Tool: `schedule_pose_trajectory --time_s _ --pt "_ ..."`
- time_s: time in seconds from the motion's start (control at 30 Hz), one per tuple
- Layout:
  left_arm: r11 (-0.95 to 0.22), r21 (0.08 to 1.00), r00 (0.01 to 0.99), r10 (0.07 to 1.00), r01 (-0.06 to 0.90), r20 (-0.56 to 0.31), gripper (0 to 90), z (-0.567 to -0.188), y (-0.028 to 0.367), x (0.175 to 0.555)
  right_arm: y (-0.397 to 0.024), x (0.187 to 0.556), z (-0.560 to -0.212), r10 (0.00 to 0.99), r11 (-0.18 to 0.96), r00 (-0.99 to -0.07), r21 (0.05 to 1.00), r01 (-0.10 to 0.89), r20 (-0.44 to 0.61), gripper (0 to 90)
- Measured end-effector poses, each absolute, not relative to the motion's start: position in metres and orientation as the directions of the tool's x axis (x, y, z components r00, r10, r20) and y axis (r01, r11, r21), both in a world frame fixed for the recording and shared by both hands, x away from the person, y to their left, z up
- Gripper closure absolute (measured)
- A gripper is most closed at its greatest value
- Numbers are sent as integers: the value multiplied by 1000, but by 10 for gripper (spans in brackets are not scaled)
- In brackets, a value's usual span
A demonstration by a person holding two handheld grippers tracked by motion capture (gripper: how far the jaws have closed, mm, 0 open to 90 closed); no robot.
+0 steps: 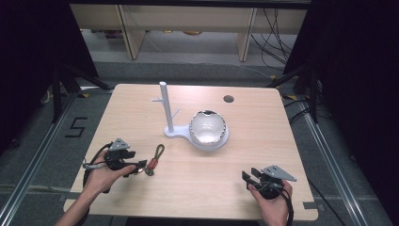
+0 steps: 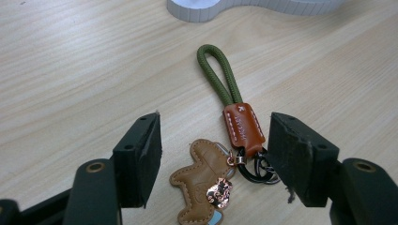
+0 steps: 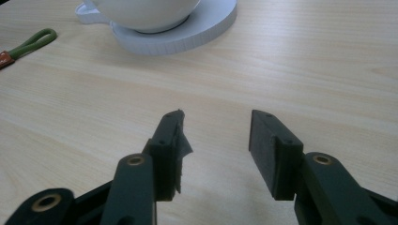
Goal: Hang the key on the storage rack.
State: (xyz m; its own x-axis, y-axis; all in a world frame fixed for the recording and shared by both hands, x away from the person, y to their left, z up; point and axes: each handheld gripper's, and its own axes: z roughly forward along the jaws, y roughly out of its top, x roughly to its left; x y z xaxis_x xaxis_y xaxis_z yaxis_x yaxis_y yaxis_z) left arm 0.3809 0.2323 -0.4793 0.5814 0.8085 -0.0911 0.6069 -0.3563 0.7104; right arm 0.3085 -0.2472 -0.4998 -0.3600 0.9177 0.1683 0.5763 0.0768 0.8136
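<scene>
Keychain with olive-green cord loop and brown leather tags lies between our left tool, jaws apart, nothing clamped; right tool hovers apart too, near right of the bench.

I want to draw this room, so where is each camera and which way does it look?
High view: above the person's side, looking forward and down on the table; forearms and hands show, with the left claw and right claw.
Left gripper view: rides on the left claw, looking along its open black jaws at the keychain lying between them.
Right gripper view: rides on the right claw, looking over bare wood towards the white stand.
Shared: all three views show the keychain's green loop and the white stand.
</scene>
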Motion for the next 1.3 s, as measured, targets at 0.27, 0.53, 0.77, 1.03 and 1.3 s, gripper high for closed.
schedule_pose_trajectory --time_s 0.27,0.53,0.77,1.03,1.3 --pt "-397 647 579 811 651 -84 396 -471 222 387 -244 308 -498 918 103 -365 794 600 156 594" --pt "-450 552 579 812 702 -75 424 -462 210 403 -238 305 -496 918 65 -341 769 635 204 595" --pt "-484 478 582 810 733 -73 456 -459 194 415 -241 307 -497 907 108 -383 781 615 177 592" --pt "-488 395 561 823 778 -88 489 -468 178 425 -241 306 -496 903 127 -395 776 617 166 591" --pt "-485 327 535 841 811 -77 539 -471 165 431 -238 307 -499 894 123 -410 778 616 183 586"
